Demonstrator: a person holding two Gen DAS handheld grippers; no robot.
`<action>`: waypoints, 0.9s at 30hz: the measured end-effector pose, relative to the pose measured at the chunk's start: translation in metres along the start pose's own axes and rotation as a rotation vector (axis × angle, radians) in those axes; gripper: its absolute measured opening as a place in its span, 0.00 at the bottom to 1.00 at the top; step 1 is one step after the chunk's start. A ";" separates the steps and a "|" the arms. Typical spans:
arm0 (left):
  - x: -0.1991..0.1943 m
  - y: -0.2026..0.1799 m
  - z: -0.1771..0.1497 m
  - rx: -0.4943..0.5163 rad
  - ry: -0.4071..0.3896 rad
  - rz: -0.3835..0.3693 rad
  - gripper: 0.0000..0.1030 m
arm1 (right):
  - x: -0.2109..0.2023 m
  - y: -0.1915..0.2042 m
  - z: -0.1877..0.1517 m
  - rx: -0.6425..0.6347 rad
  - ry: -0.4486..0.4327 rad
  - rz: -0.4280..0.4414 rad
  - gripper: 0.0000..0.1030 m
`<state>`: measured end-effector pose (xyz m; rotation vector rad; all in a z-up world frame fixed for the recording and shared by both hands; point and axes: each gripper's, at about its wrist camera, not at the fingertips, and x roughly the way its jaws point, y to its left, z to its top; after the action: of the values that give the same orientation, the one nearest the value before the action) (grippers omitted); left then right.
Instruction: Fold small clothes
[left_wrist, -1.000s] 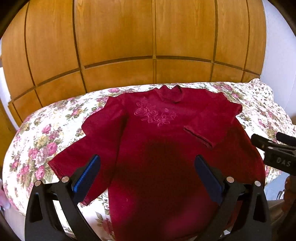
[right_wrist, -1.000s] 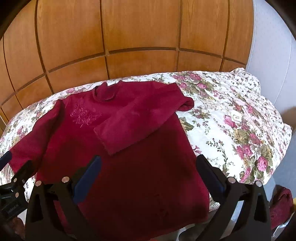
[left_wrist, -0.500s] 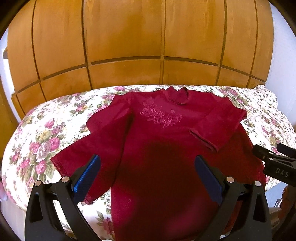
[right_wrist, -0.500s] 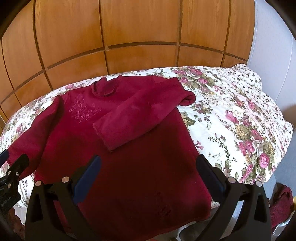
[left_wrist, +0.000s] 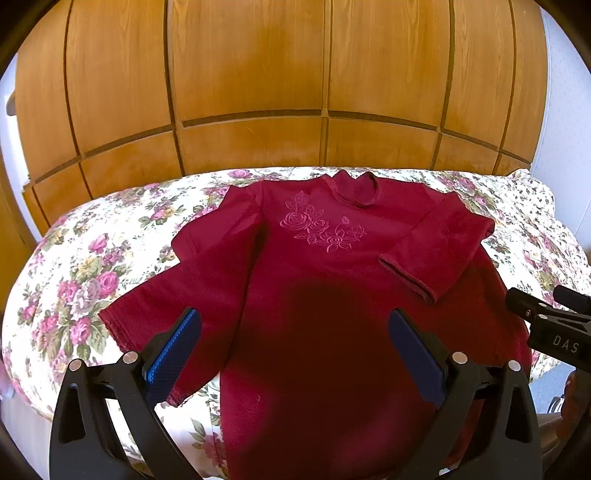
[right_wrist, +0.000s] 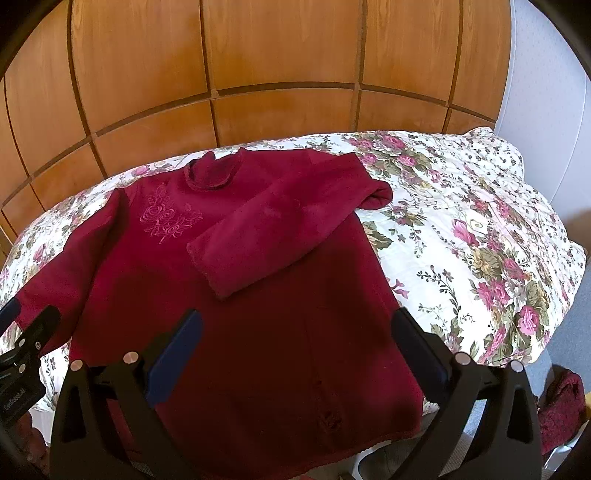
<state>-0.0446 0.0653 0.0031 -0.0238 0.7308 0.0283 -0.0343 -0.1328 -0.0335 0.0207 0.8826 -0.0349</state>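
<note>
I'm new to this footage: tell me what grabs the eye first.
A dark red sweater lies face up on the floral bedspread, pink roses stitched on its chest. One sleeve is folded across the body; the other sleeve is spread out. Both grippers, left and right, hover open, empty.

1. The left hand-held gripper (left_wrist: 293, 350) hung with its jaws apart above the red sweater (left_wrist: 332, 295), nothing between them.
2. At 12 o'clock, the wooden panel wall (left_wrist: 258, 92) rose just behind the bed (left_wrist: 92, 258), blocking passage.
3. At 3 o'clock, the right hand-held gripper (right_wrist: 295, 350) stood near.
4. At 9 o'clock, bare floral bedspread lay open.
5. In the right wrist view, 2 o'clock was open bedspread.
</note>
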 end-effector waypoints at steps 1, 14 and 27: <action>0.000 0.000 0.000 0.000 0.000 0.001 0.97 | 0.000 0.000 0.000 0.001 0.000 0.001 0.98; 0.007 0.004 -0.004 -0.013 0.023 0.036 0.97 | 0.001 0.002 -0.001 -0.010 0.003 0.003 0.98; 0.017 0.004 -0.007 0.003 0.065 0.064 0.97 | 0.005 0.003 -0.003 -0.026 0.016 0.003 0.98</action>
<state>-0.0372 0.0690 -0.0137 0.0014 0.7966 0.0880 -0.0339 -0.1293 -0.0391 -0.0018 0.8986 -0.0211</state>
